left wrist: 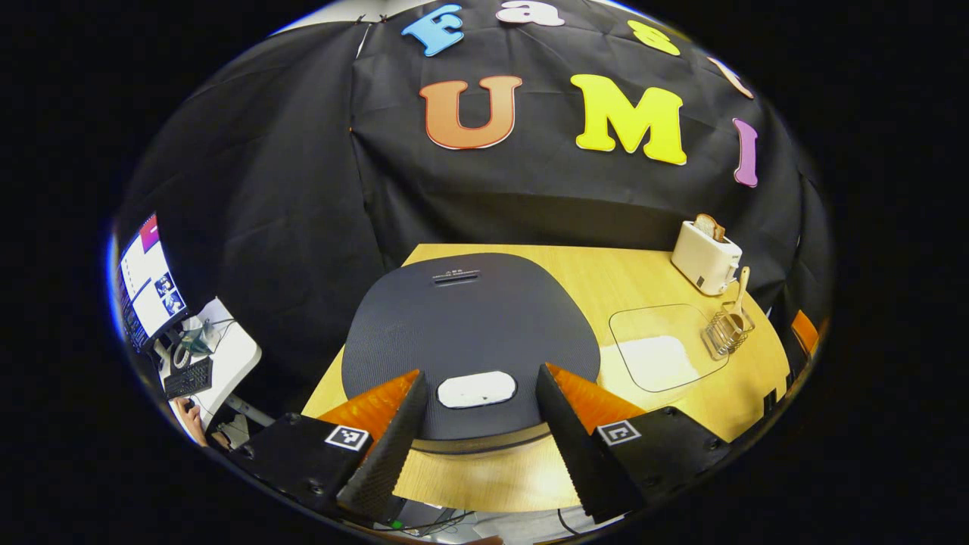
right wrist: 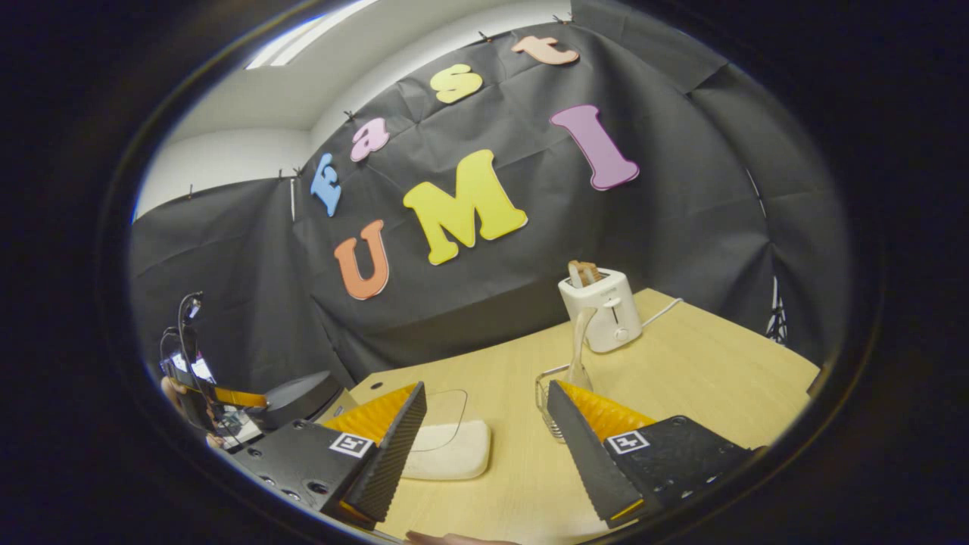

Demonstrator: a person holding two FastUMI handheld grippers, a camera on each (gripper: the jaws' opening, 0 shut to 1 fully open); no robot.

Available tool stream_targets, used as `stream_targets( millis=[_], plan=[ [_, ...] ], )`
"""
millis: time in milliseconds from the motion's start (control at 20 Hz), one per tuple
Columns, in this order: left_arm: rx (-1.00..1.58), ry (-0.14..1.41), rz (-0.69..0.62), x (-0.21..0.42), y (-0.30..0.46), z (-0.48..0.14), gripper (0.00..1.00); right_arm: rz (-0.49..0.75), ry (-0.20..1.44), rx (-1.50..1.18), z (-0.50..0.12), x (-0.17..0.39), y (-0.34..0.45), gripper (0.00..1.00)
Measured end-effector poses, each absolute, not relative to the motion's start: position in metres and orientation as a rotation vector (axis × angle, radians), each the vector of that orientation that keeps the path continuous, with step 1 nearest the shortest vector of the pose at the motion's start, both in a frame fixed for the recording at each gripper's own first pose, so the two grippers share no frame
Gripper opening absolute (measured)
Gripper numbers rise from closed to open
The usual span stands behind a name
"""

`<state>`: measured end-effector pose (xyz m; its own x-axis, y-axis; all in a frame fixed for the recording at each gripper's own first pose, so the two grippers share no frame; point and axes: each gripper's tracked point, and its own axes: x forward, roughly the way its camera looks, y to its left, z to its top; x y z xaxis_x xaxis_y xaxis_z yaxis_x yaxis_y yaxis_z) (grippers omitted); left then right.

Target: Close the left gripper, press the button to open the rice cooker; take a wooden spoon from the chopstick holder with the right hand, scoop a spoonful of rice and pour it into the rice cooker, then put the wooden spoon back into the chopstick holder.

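The dark rice cooker [left wrist: 469, 318] sits with its lid down at the table's left front. Its white button [left wrist: 477, 389] lies on the lid's near edge. My left gripper [left wrist: 478, 378] hovers open just above it, one finger on either side of the button. At the right, a wire chopstick holder [left wrist: 728, 331] holds a wooden spoon [left wrist: 739, 289] upright. A clear tray of white rice [left wrist: 657, 360] lies between cooker and holder. My right gripper [right wrist: 486, 387] is open and holds nothing, short of the holder [right wrist: 546, 393], the spoon [right wrist: 579, 341] and the rice [right wrist: 448, 448].
A white toaster [left wrist: 707, 259] with bread in its slot stands at the back right, behind the holder, its cord trailing right [right wrist: 660, 310]. The wooden table [right wrist: 704, 363] has bare surface to the right. A desk with a monitor [left wrist: 147, 280] and a keyboard stands off the table's left.
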<state>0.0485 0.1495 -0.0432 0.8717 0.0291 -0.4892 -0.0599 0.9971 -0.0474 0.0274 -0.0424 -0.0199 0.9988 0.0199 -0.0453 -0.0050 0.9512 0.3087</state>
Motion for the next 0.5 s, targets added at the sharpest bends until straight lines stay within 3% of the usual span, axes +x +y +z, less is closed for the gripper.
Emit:
stream_targets(
  millis=[200, 400, 450, 500],
  plan=[
    [-0.048, 0.494, 0.045, 0.036, 0.146, -0.044, 0.93, 0.006, 0.028, 0.304, -0.016, 0.025, -0.043, 0.91],
    [-0.059, 0.418, 0.067, 0.032, 0.144, -0.044, 0.94, 0.013, 0.031, 0.296, -0.016, 0.024, -0.042, 0.91],
    [-0.051, 0.391, 0.080, 0.031, 0.145, -0.043, 0.93, 0.015, 0.029, 0.296, -0.016, 0.024, -0.041, 0.96],
    [-0.046, 0.362, 0.099, 0.031, 0.144, -0.043, 0.93, 0.014, 0.028, 0.295, -0.015, 0.024, -0.042, 0.92]
  ],
)
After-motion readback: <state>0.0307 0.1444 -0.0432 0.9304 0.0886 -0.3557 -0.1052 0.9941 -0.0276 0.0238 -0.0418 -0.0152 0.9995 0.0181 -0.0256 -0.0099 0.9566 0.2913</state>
